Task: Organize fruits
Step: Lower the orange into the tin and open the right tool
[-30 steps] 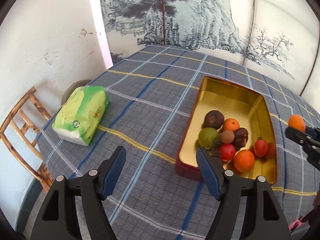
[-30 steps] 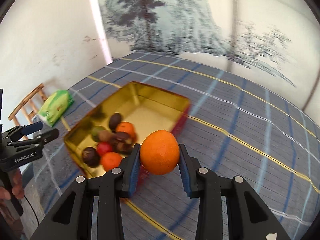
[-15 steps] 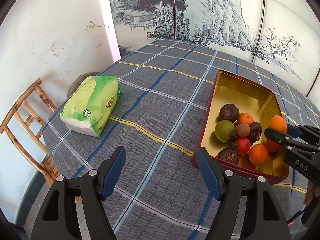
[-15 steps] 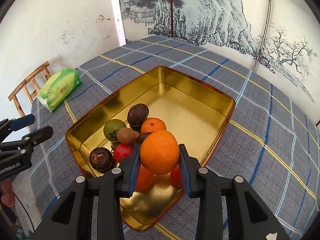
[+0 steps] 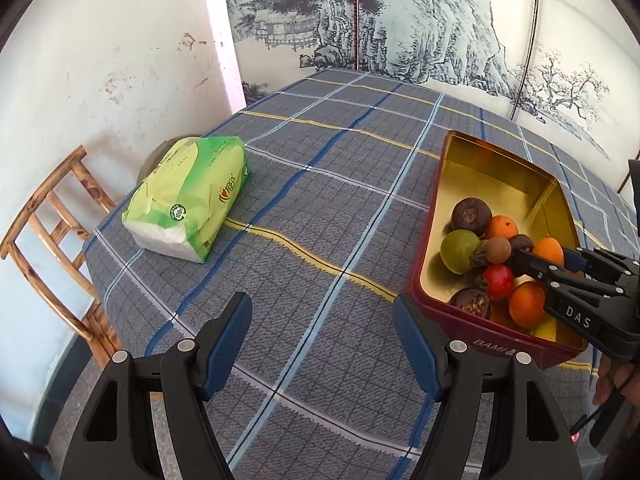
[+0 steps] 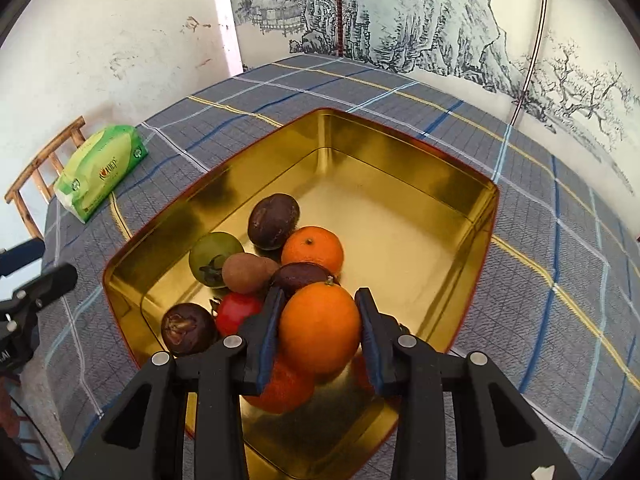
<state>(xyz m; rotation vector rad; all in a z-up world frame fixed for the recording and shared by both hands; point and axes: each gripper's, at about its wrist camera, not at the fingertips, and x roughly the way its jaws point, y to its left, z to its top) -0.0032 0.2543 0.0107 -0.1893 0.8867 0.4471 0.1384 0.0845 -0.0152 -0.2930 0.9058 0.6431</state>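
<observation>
right tongs [image 6: 320, 328] pinching orange [image 6: 320, 326] over tin [image 6: 400, 160] | left tongs [image 5: 322, 336] spread, empty, above counter [image 5: 320, 208]

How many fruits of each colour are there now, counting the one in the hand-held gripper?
Orange fruits: 3, one in the right hand-held gripper
Dark brown fruits: 3
Red fruits: 2, one nearly hidden
Green fruit: 1
Light brown fruit: 1
Total: 10

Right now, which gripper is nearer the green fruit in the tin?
Right. The right gripper, shut on an orange, hangs inside the tin just beside the green fruit; the left gripper is outside the tin, over the cloth.
</observation>
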